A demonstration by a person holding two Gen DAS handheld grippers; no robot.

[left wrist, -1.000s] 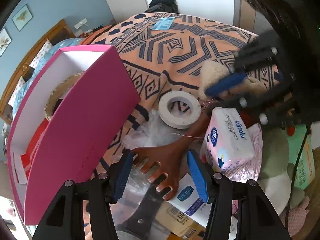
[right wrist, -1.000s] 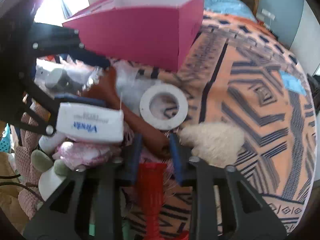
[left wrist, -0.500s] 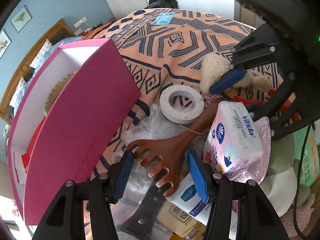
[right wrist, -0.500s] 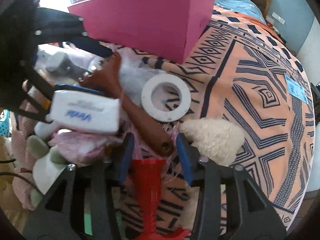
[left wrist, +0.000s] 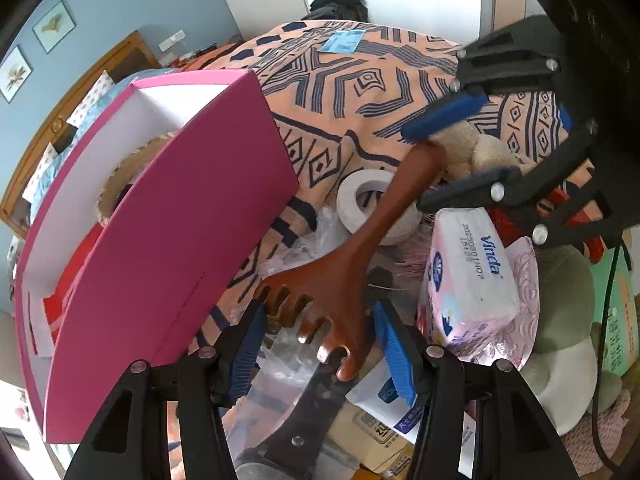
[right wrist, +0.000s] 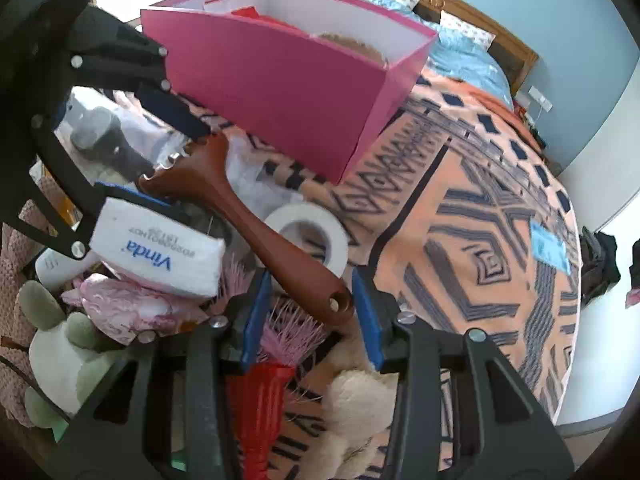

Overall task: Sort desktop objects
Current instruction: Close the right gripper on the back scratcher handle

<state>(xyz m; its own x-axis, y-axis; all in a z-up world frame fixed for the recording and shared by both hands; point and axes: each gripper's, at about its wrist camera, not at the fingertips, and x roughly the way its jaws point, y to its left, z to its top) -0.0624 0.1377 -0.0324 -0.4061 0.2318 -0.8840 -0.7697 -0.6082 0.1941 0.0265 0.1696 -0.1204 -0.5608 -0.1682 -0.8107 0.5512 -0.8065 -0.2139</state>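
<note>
A brown wooden comb point(left wrist: 340, 280) with wide teeth and a long handle lies slantwise over the clutter. My left gripper point(left wrist: 320, 312) is shut on its toothed head, a blue pad against each side. The comb's handle end point(right wrist: 328, 300) sits between the jaws of my right gripper point(right wrist: 312, 312), which stand open with a clear gap on the left side. In the left wrist view the right gripper point(left wrist: 412, 166) straddles the handle tip. A pink box point(left wrist: 180, 240) with a white inside stands to the left, holding a straw-coloured item and something red.
A white tape roll point(right wrist: 332, 232) lies under the handle. A Vinda tissue pack point(left wrist: 472, 272) rests on a pink packet. A cream plush point(right wrist: 360, 400), a red brush point(right wrist: 260, 400), a green-and-white soft toy point(left wrist: 560, 340) and plastic bags crowd around. The patterned bedspread point(right wrist: 480, 240) stretches beyond.
The right jaws were closed on the handle end and have opened off it. The right gripper rolled. The comb's handle swung up across the tape roll while the left gripper kept the head.
</note>
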